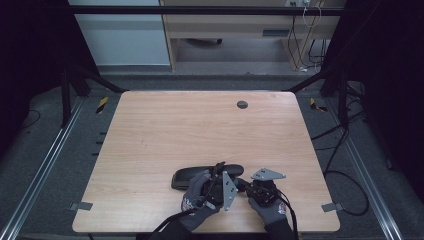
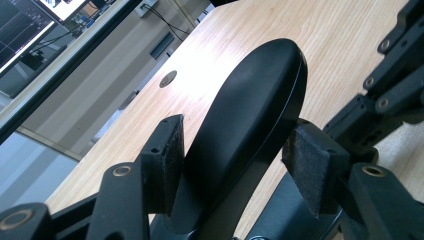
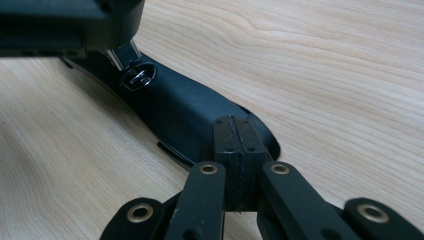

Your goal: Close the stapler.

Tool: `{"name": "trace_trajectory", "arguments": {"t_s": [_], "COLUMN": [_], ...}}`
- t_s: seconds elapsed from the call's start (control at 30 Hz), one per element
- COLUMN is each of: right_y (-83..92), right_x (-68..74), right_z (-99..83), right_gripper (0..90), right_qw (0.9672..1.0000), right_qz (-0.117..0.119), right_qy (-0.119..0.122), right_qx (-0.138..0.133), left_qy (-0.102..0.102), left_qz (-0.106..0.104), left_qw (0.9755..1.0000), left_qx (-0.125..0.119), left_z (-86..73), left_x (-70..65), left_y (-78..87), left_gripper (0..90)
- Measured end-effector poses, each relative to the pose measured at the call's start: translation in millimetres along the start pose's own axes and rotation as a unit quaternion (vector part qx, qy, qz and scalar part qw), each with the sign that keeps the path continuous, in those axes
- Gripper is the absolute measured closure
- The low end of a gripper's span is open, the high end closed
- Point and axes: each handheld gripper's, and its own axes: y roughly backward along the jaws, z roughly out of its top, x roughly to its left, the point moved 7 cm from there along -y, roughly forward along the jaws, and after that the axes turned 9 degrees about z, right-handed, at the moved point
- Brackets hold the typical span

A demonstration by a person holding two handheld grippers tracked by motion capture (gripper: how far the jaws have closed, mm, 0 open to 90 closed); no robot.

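Right tongs (image 3: 235,150): near the desk's front edge, pinched fully together, pads touching each other, tips sitting right on the end of the case. Gloved hand behind it.
Left tongs (image 2: 240,160): also by the front edge, just left of the right one. Jaws apart with the case between them. One pad looks like it's against the case's side, the other stands off it with a clear gap, so not clamped.
Black case (image 1: 206,176): long rounded glasses-case kind of thing, lying flat on the desk (image 1: 200,125), close to the front edge and a bit right of middle, running roughly along that edge.
Metal clasp (image 3: 138,77): small round shiny bit on the case's side.
Far end: dark round grommet (image 1: 242,104) near the back edge.
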Motion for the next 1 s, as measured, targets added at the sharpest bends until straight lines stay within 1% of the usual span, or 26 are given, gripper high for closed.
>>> {"name": "trace_trajectory", "arguments": {"t_s": [0.17,0.2,0.23,0.33,0.37,0.53,0.6,0.67,0.83,0.87,0.9,0.93,0.97,1.0], "right_y": [3.5,3.9,4.6,5.8,5.5,4.8,3.5,1.4,-0.2,-0.1,0.0,0.4,0.5,0.8], "right_x": [-4.0,-6.1,-6.7,-9.7,-11.0,-9.7,-7.5,-6.4,-6.2,-6.3,-6.5,-6.4,-6.7,-7.6], "right_z": [-0.4,-0.6,-1.0,-2.1,-2.5,-2.9,-3.2,-3.7,-5.0,-5.1,-5.2,-5.3,-5.4,-5.6], "right_gripper": [90.0,90.0,90.0,90.0,90.0,90.0,90.0,90.0,90.0,90.0,90.0,90.0,90.0,90.0], "right_qw": [1.0000,1.0000,0.9999,0.9999,0.9999,0.9999,0.9999,1.0000,1.0000,0.9999,0.9999,0.9999,0.9999,1.0000], "right_qz": [-0.006,-0.009,-0.010,-0.012,-0.015,-0.007,0.004,0.007,0.009,0.009,0.008,0.009,0.008,0.005], "right_qy": [-0.005,0.000,-0.007,-0.010,-0.006,-0.008,-0.006,-0.001,-0.003,-0.005,-0.006,-0.008,-0.008,-0.007], "right_qx": [-0.002,-0.003,-0.003,-0.004,-0.004,-0.005,-0.007,-0.004,0.001,0.001,0.002,0.003,0.003,0.003], "left_qy": [-0.007,-0.012,-0.012,-0.014,-0.013,-0.012,-0.009,-0.006,0.003,0.006,0.016,0.025,0.028,0.028], "left_qz": [-0.002,-0.003,-0.006,-0.004,-0.005,-0.006,-0.008,-0.009,-0.015,-0.018,-0.026,-0.031,-0.035,-0.038], "left_qw": [1.0000,0.9999,0.9999,0.9998,0.9999,0.9999,0.9999,0.9999,0.9998,0.9997,0.9995,0.9992,0.9990,0.9989], "left_qx": [0.004,0.007,0.008,0.010,0.010,0.009,0.009,0.009,0.012,0.012,0.011,0.009,0.006,0.002], "left_z": [-1.7,-2.3,-2.8,-3.6,-3.6,-3.6,-3.5,-3.3,-2.5,-2.3,-1.6,-0.8,0.6,2.4], "left_x": [-5.6,-6.6,-8.0,-11.0,-11.0,-11.0,-11.0,-10.9,-10.6,-10.6,-10.7,-10.7,-10.4,-10.4], "left_y": [-2.4,-2.8,-3.5,-4.7,-4.7,-4.5,-4.4,-4.3,-3.2,-2.9,-2.3,-1.4,0.2,2.2], "left_gripper": [41.4,41.2,40.8,40.3,40.2,39.9,39.6,39.3,38.1,37.8,37.0,34.2,33.2,33.3]}}
